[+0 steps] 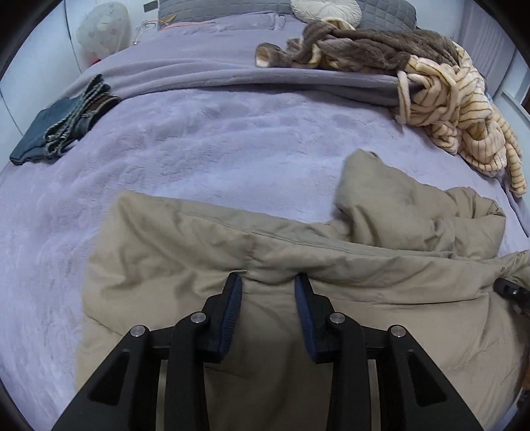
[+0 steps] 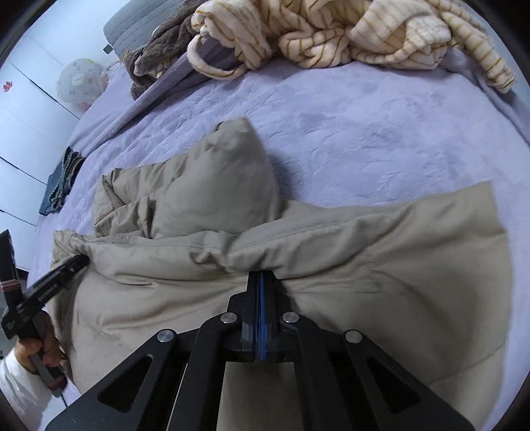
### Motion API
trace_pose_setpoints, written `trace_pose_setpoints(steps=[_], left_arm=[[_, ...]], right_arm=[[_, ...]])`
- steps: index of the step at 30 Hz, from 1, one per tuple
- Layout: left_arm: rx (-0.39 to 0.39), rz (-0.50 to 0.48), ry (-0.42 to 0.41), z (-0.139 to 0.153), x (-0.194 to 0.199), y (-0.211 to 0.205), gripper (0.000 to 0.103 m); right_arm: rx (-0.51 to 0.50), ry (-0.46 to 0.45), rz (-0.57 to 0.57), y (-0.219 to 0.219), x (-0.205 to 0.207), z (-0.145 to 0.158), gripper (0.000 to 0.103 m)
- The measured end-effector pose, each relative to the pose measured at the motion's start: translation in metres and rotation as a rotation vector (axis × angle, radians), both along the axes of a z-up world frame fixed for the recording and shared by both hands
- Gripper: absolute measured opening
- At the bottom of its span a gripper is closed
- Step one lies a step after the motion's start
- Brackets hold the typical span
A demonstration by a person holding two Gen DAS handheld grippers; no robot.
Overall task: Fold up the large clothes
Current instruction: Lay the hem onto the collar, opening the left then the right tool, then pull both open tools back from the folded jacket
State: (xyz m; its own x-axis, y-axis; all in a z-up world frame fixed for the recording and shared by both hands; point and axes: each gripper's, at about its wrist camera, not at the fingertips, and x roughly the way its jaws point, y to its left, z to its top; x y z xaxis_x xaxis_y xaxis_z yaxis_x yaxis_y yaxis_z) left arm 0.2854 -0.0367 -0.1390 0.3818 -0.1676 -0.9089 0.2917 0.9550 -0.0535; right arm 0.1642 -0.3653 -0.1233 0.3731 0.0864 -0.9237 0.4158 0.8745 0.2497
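Observation:
A beige padded coat [image 1: 331, 298] [image 2: 364, 265] lies crumpled on the lavender bed cover [image 1: 215, 149] [image 2: 381, 132], one sleeve [image 2: 225, 185] sticking up. My left gripper [image 1: 268, 280] has its blue pads partly apart with a puckered ridge of the coat pinched between them. From the right wrist view it [image 2: 82, 260] bites the coat's gathered left end, held by a hand [image 2: 36, 351]. My right gripper [image 2: 261, 274] is shut tight on a fold of the coat, creases radiating from its tips; its dark tip [image 1: 502, 285] shows at the coat's right end.
Folded jeans [image 1: 59, 129] [image 2: 61, 185] lie at the bed's left side. A cream striped fleece [image 1: 457, 116] [image 2: 331, 33] and a brown fleece [image 1: 381, 46] [image 2: 155, 49] are heaped at the far right. Grey pillow [image 1: 225, 8] and covered fan [image 1: 102, 30] stand behind.

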Motion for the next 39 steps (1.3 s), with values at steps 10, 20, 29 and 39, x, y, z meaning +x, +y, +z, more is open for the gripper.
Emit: trace_pose_setpoints(steps=[10,20,29,39], left_arm=[[0.113,0.066,-0.007,-0.044,0.032,0.019,0.038],[0.103,0.123,0.032,-0.021,0.037,0.032,0.046],[0.166,0.107,-0.033,0.021,-0.019,0.058,0.097],[0.13,0.137,0.08,0.029,-0.077,0.071,0.097]], right_arm=[[-0.05,0.045,-0.181,-0.072,-0.033,-0.036,0.0],[-0.002,0.06,-0.259,-0.082,-0.037,-0.016,0.008],[0.043,-0.011,-0.25,-0.056,-0.085,0.028,0.047],[0.137,-0.02,-0.254,-0.013,-0.14,0.043,0.07]])
